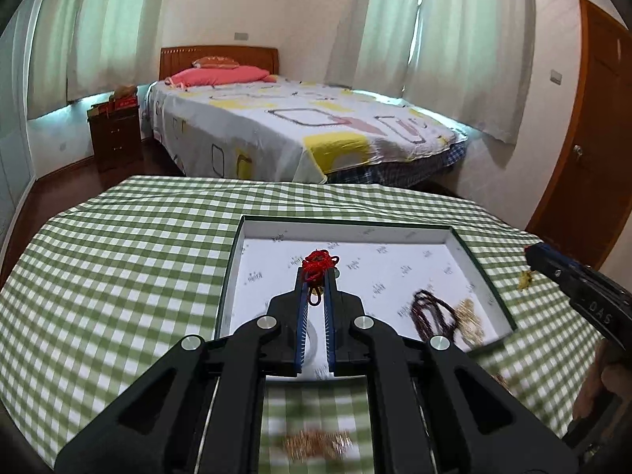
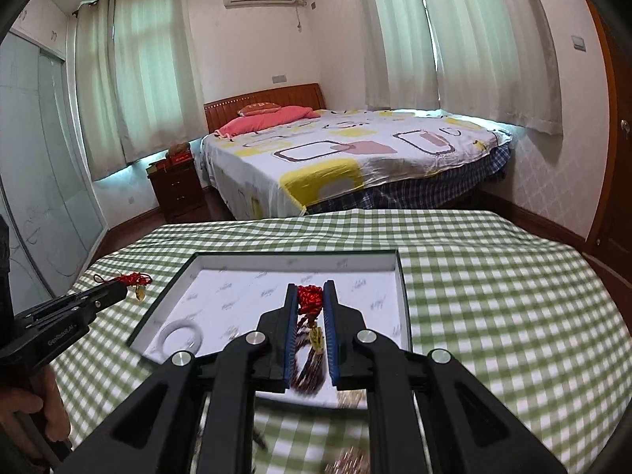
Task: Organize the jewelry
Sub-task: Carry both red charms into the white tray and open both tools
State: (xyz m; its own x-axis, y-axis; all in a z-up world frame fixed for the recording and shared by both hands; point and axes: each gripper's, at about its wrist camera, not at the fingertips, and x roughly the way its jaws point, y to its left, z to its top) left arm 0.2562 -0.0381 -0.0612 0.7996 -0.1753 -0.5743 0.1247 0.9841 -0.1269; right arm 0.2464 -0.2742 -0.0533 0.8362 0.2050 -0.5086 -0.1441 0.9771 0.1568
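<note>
In the left wrist view, the left gripper (image 1: 316,272) fills the lower centre, pointing forward and downward over a white-lined tray (image 1: 454,237) on a table under a green checked cloth (image 1: 118,256). Its fingers are closed on a red knotted cord (image 1: 319,262), whose loops bunch at the fingertips while a small yellow charm (image 1: 316,296) hangs in the narrow gap behind them. A white ring (image 1: 314,339) lies on the tray floor, mostly hidden behind the finger pads. To the right in the tray sit a dark beaded bracelet (image 1: 432,314) and a gold chain (image 1: 470,322), both smeared by blur. At the lower centre a gold-coloured heap (image 1: 316,444) on the cloth is too blurred to name. At the right edge the right gripper (image 1: 531,254) enters, with something yellow (image 1: 525,278) beneath its tip.

In the right wrist view, a hand (image 2: 43,410) at the lower left holds the left gripper (image 2: 118,288), cord and charm at its tip above the cloth. The white ring (image 2: 181,339) lies in the tray's near left corner. At centre the right gripper (image 2: 312,290) is clamped on a second red cord (image 2: 306,300), from which a gold charm (image 2: 316,335) and dark tassel strands (image 2: 310,371) hang between the fingers. The tray's near edge is hidden behind the gripper body.
</note>
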